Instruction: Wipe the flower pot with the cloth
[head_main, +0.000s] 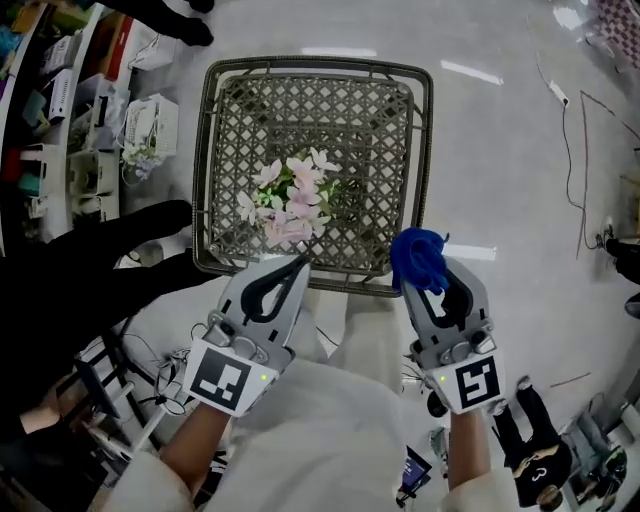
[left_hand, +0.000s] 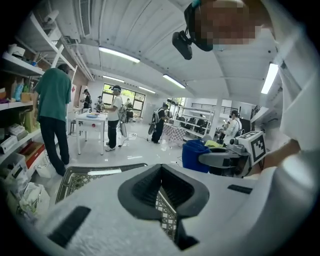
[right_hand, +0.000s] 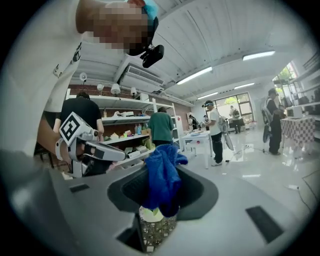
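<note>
Jaws on the left gripper are closed with nothing in them, right at the near rim of the big wicker bench. Flower pot sits mid-bench. Right gripper is clamped on the little blue cloth.

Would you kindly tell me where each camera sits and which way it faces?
Head view: on the person's head, facing steeply down at the flowers on the wicker tray; forearms, left gripper, right gripper show.
Left gripper view: on the left gripper, facing across the room; shut jaws and white shirt show.
Right gripper view: on the right gripper, facing shelves; its jaws clamp the blue cloth.
Shared: each gripper view shows the other gripper.
</note>
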